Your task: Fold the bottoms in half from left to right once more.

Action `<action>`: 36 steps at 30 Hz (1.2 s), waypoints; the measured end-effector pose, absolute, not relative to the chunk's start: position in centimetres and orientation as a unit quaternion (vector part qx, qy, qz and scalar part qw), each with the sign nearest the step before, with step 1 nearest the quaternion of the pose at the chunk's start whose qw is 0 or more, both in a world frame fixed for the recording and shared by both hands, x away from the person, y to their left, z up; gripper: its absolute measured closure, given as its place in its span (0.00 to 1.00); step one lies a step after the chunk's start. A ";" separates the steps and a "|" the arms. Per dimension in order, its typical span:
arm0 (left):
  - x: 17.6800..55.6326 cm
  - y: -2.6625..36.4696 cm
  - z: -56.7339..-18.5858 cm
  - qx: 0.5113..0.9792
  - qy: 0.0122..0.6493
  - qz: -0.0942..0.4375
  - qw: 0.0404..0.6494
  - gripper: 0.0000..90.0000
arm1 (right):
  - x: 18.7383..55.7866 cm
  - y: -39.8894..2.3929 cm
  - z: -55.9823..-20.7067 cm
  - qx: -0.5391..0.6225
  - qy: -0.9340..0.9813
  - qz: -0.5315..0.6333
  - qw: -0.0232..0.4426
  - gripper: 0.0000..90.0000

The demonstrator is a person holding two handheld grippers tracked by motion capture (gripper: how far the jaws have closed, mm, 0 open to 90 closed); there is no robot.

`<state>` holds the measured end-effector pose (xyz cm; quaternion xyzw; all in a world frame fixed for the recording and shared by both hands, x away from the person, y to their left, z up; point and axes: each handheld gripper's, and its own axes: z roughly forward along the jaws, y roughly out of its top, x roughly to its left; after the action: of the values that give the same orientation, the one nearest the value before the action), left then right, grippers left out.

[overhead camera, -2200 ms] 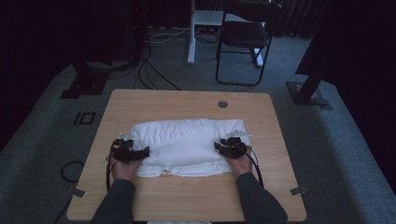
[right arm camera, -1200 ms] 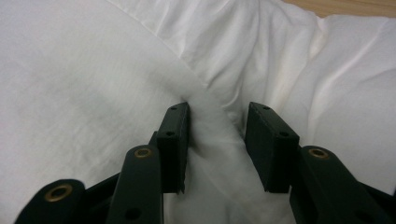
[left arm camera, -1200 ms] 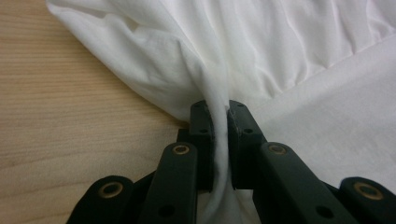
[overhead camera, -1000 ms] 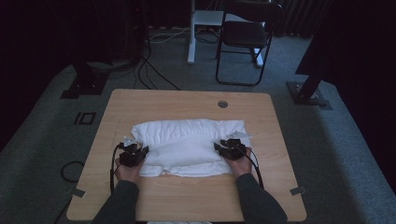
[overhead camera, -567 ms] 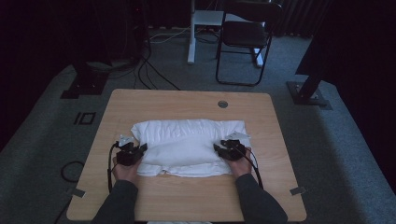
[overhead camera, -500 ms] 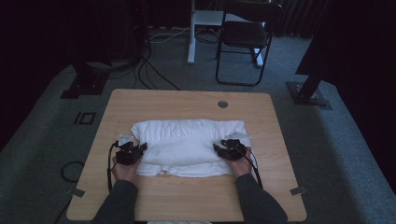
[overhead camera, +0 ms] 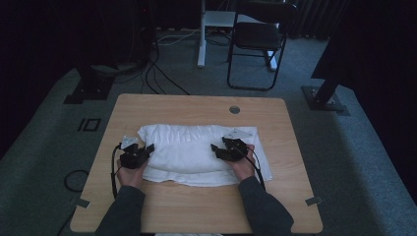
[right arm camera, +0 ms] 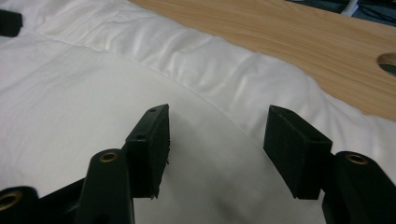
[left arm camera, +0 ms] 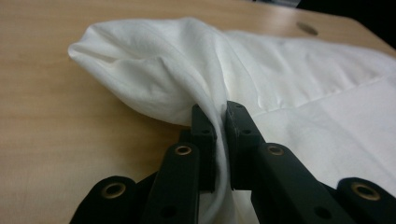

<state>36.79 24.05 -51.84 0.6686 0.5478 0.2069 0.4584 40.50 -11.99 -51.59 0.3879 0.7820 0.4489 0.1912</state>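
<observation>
Keep left gripper (left arm camera: 217, 122) clenched on white cloth's (overhead camera: 196, 150) left fold, let right gripper (right arm camera: 217, 149), jaws just spread, clear cloth's right side.

The left tool (left arm camera: 219, 135) hides the pinched fold of the white cloth (left arm camera: 299, 79); the cloth's right side runs off frame

probably a lab or recording studio, though the dim light hides much: lone wooden table (overhead camera: 196, 206) on grey carpet (overhead camera: 44, 162), black curtains (overhead camera: 378, 54), stand bases (overhead camera: 324, 98), loose floor cables (overhead camera: 157, 73), folding chair (overhead camera: 258, 39), tape marks (overhead camera: 91, 124).
</observation>
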 end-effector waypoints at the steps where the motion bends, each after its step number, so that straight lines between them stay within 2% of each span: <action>1: 36.8 24.0 -51.6 0.669 0.546 0.208 0.460 0.93 | 40.7 -11.6 -51.7 0.390 0.782 0.448 0.186 0.44; 9: 37.0 23.6 -49.7 0.665 0.531 0.213 0.480 0.93 | 41.3 -9.6 -54.0 0.400 0.798 0.417 0.172 0.43; 12: 37.1 23.1 -48.9 0.666 0.523 0.217 0.486 0.93 | 41.2 -8.8 -54.6 0.389 0.810 0.394 0.195 0.43; 16: 37.1 22.5 -47.9 0.669 0.509 0.222 0.493 0.93 | 41.1 -8.0 -54.8 0.389 0.814 0.377 0.210 0.43; 20: 37.2 21.8 -47.1 0.672 0.499 0.226 0.498 0.93 | 41.2 -8.1 -55.0 0.395 0.809 0.386 0.203 0.43; 36: 37.5 19.5 -45.3 0.690 0.467 0.236 0.501 0.93 | 40.7 -5.7 -55.5 0.414 0.787 0.397 0.227 0.43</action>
<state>37.51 19.47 -45.30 0.6896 0.4669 0.2363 0.5007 40.74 -5.72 -55.46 0.4135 0.7873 0.3971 0.2270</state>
